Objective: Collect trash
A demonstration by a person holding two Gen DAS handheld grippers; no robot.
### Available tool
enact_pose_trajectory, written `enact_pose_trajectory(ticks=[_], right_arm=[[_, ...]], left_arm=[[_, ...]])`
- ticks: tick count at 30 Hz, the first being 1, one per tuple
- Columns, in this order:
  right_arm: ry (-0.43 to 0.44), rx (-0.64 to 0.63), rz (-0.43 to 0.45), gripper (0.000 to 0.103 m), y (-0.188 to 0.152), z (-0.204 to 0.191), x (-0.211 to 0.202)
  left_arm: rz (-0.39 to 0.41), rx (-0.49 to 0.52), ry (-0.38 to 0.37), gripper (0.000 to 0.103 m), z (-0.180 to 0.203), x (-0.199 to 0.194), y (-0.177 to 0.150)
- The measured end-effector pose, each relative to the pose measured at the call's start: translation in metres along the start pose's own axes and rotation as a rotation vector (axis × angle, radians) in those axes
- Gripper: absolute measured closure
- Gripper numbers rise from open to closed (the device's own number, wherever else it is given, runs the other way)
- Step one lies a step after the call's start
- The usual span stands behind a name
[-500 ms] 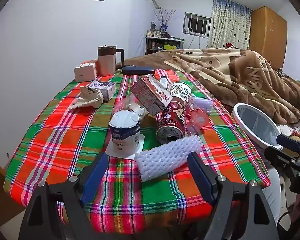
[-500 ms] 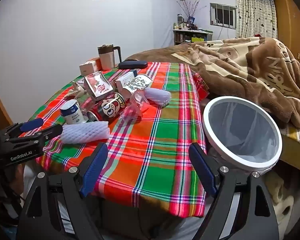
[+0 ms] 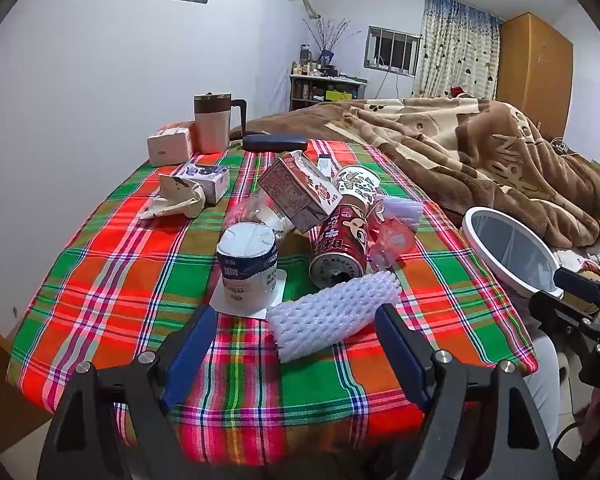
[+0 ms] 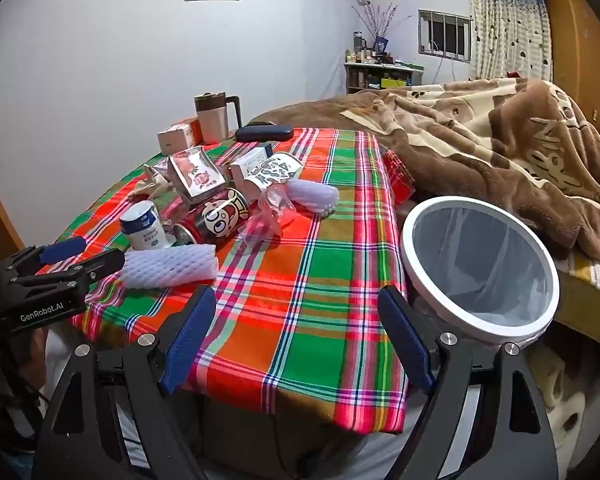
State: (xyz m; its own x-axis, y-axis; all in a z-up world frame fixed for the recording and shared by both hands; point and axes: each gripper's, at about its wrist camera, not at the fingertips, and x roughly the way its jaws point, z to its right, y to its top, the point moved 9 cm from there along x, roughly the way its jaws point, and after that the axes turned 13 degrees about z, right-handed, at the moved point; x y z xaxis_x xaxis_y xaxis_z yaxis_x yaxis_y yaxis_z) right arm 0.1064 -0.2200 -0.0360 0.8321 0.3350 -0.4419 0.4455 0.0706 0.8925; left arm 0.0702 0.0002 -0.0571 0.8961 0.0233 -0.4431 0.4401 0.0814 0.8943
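Little moved since half second ago: left tongs [image 3: 296,344] edged slightly toward foam sleeve [image 3: 334,314]; right tongs [image 4: 298,328] kept nearly unchanged. Both tongs seen wide open, nothing held. Step judged: foam sleeve to be picked first. Sleeve best straddled across short width, squeezed gently since foam is soft, lifted clear of can [image 3: 340,246] and yogurt cup [image 3: 247,266]. Sleeve lying on tablecloth [image 3: 112,276] near front edge, just ahead of left tongs, between blue pads. Bin [image 4: 480,268] held ready beside table, right of right tongs.
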Motion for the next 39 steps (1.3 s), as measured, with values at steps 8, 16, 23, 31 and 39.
enact_pose_trajectory(ticks=[8,16,23,31,39], right_arm=[[0.001,0.000,0.003,0.018,0.000,0.000,0.001],[0.000,0.000,0.004,0.018,0.000,0.000,0.001],[0.001,-0.001,0.004,0.018,0.000,-0.001,0.000],[0.001,-0.001,0.004,0.018,0.000,-0.001,0.001],[0.001,-0.001,0.004,0.018,0.000,-0.001,0.000]], left_arm=[[0.001,-0.001,-0.004,0.022,0.007,-0.002,0.000],[0.002,-0.001,-0.004,0.022,0.006,-0.002,0.000],[0.003,-0.001,-0.004,0.022,0.008,-0.003,0.001],[0.005,-0.001,-0.005,0.022,0.006,-0.002,0.000],[0.005,-0.001,-0.005,0.022,0.012,-0.011,0.006]])
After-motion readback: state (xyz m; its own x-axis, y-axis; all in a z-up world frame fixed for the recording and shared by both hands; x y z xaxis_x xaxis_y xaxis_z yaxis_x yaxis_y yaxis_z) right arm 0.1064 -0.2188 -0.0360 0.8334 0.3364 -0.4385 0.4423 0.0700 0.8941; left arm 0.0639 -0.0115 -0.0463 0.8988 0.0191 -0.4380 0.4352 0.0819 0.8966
